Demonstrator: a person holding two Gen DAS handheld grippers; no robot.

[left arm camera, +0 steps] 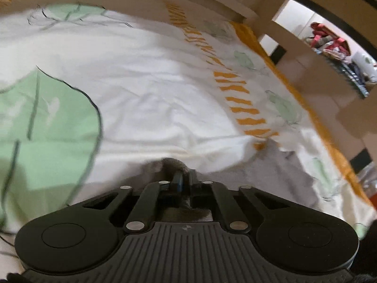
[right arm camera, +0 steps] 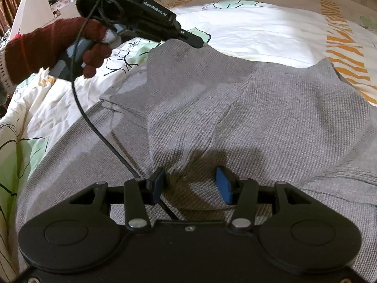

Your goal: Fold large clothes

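A: Near first, right wrist view. Right gripper (right arm camera: 190, 185) at bottom centre, jaws half spread, blue pads either side of a raised pucker in the grey knit (right arm camera: 259, 118). Can't tell whether the pads press on it; there looks to be a gap on the right side.

B: And the garment itself?

A: Grey knit fills the lower and middle frame, lying on the bed (right arm camera: 259, 30). One flap is lifted and doubled over the body, its peak up at centre-left.

B: Who holds the peak?

A: Left gripper (right arm camera: 199, 43), upper left, carried by a hand (right arm camera: 94, 47) in a dark red glove. Its tip sits right at the flap's top edge. Its own view shows the jaws pressed together at bottom centre with a tuft of grey cloth nipped between them, bedsheet (left arm camera: 153, 82) beyond, blurred.

B: Step in hand?

A: My reading: a fold mid-way, the left carrying a flap across the body while the right steadies the near part.

B: Next move?

A: Likely lay the flap flat and square to the edge below, keep the cable (right arm camera: 94, 127) clear, then let go. Far side: headboard, shelves at the frame corners.
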